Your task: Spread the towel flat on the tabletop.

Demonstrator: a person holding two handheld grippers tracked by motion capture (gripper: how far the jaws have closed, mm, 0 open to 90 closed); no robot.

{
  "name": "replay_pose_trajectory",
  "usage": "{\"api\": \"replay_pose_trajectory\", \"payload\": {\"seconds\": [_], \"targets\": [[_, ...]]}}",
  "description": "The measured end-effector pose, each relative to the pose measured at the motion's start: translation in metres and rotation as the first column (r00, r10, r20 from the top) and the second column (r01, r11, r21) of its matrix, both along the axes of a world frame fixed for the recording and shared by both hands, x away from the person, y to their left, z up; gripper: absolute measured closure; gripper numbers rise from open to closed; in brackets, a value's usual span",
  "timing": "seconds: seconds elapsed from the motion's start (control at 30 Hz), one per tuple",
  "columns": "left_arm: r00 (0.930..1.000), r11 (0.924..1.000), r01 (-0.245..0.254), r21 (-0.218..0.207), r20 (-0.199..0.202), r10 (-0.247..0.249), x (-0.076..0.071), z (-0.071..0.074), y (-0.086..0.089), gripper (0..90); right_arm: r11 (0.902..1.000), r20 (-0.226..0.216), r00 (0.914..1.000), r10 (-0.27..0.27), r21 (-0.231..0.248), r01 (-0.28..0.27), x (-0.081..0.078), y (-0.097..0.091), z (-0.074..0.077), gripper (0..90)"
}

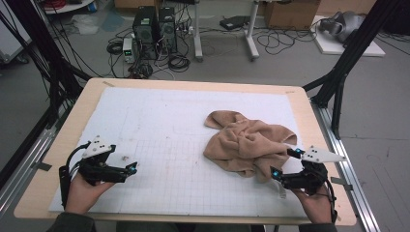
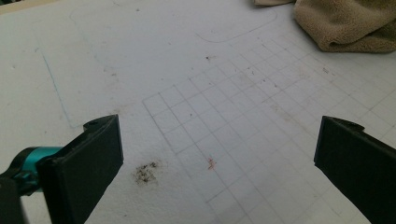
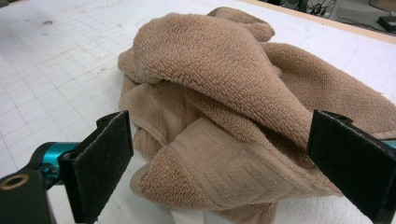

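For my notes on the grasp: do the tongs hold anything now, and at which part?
Nothing is held. The right tongs stand open around the near corner of the brown towel, pads not pressing. The left tongs are open above the white mat.

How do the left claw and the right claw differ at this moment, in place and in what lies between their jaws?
The left claw is over bare white mat, far from the towel; the right claw is at the towel's near edge. The left jaws frame only gridded mat; the right jaws have crumpled towel between them, not yet pinched. Both stand open.
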State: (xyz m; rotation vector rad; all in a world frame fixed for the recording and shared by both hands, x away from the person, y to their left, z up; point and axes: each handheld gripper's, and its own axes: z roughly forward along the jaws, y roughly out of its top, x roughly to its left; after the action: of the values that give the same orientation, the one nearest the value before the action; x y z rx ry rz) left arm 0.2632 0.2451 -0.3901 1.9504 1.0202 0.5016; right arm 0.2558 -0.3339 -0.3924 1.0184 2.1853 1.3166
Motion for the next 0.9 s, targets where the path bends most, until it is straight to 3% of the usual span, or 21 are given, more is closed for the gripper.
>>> {"api": "replay_pose_trajectory", "payload": {"seconds": [0.73,0.9], "targets": [[1.0000,1.0000,0.008,-0.002,0.003,-0.008,-0.0052,-0.0005,0.0004,1.8,1.0000,0.002,1.0000,-0.001,0.001,0.001,-0.0037,-0.0002,0.0000,6.4],[0.9999,0.9999,0.015,-0.003,0.000,-0.015,-0.0052,-0.0012,-0.0022,1.8,1.0000,0.013,0.9999,0.001,-0.005,-0.001,-0.0030,0.0036,0.0065,6.4]]}}
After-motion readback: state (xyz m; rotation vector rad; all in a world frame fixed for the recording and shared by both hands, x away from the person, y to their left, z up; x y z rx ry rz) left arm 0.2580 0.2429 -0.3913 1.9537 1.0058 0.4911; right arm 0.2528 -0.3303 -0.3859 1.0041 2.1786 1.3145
